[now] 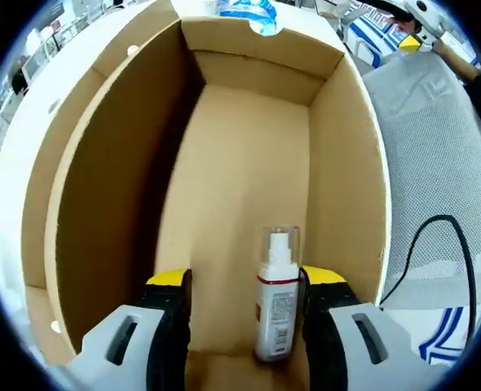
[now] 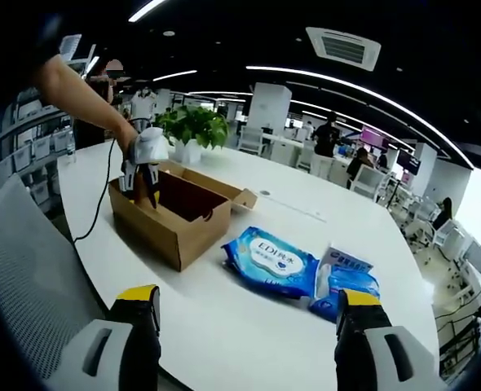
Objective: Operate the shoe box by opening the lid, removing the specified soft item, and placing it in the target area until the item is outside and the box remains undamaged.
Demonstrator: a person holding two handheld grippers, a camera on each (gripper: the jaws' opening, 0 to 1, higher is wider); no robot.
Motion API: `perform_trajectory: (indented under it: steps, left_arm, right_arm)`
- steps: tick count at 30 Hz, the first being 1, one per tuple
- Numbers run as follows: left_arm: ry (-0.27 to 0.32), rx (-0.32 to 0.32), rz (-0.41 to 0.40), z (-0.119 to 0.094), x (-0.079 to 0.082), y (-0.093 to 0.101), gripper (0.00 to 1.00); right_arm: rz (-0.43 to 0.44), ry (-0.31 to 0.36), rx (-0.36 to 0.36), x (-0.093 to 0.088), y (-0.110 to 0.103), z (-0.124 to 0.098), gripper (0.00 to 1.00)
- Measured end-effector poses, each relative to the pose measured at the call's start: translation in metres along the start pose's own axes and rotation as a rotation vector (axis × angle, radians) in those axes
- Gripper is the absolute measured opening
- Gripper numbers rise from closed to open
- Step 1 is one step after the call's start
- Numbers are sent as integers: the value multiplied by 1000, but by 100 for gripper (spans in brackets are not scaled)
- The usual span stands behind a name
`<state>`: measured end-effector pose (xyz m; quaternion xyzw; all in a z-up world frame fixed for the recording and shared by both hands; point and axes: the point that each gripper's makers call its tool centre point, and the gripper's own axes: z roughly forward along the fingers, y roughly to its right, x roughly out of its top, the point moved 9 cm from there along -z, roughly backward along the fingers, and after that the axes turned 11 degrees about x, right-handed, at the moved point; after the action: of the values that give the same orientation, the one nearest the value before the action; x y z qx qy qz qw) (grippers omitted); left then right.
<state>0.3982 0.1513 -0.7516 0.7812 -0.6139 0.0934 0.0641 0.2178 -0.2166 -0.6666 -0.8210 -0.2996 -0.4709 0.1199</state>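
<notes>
The open brown shoe box (image 1: 102,187) takes up most of the left gripper view. A small spray bottle (image 1: 277,297) with a clear cap and a red-and-white label lies on the box floor. My left gripper (image 1: 245,278) is open inside the box, and the bottle sits between its yellow-tipped jaws, close to the right one. In the right gripper view the box (image 2: 175,220) sits on the white table (image 2: 224,342), and a hand holds the left gripper (image 2: 143,175) down in it. Two blue soft packs (image 2: 269,261) lie beside the box. My right gripper (image 2: 249,297) hovers open above the table's near edge.
A potted plant (image 2: 193,126) stands behind the box. A grey mesh chair (image 2: 28,269) is at the table's near left, and a black cable (image 1: 436,236) runs across it. People and desks are far behind.
</notes>
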Motion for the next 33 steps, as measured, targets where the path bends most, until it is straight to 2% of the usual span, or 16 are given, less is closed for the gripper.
perform_trajectory:
  steps: [5, 10, 16, 23, 33]
  left_arm:
    - [2, 18, -16, 0, 0, -4, 55]
    - [10, 46, -20, -3, 4, -9, 48]
    - [4, 44, -40, -2, 3, -9, 48]
    - [-8, 44, -53, -2, -4, -7, 45]
    - [-47, 45, -24, -2, -22, -1, 42]
  right_arm:
    - [-1, 5, -6, 0, 1, 0, 89]
    - [-2, 10, -10, 1, 1, -1, 89]
    - [-4, 12, -14, 1, 1, -1, 88]
    - [0, 14, -11, 0, 0, -1, 88]
    - [1, 21, -8, 1, 0, -1, 87]
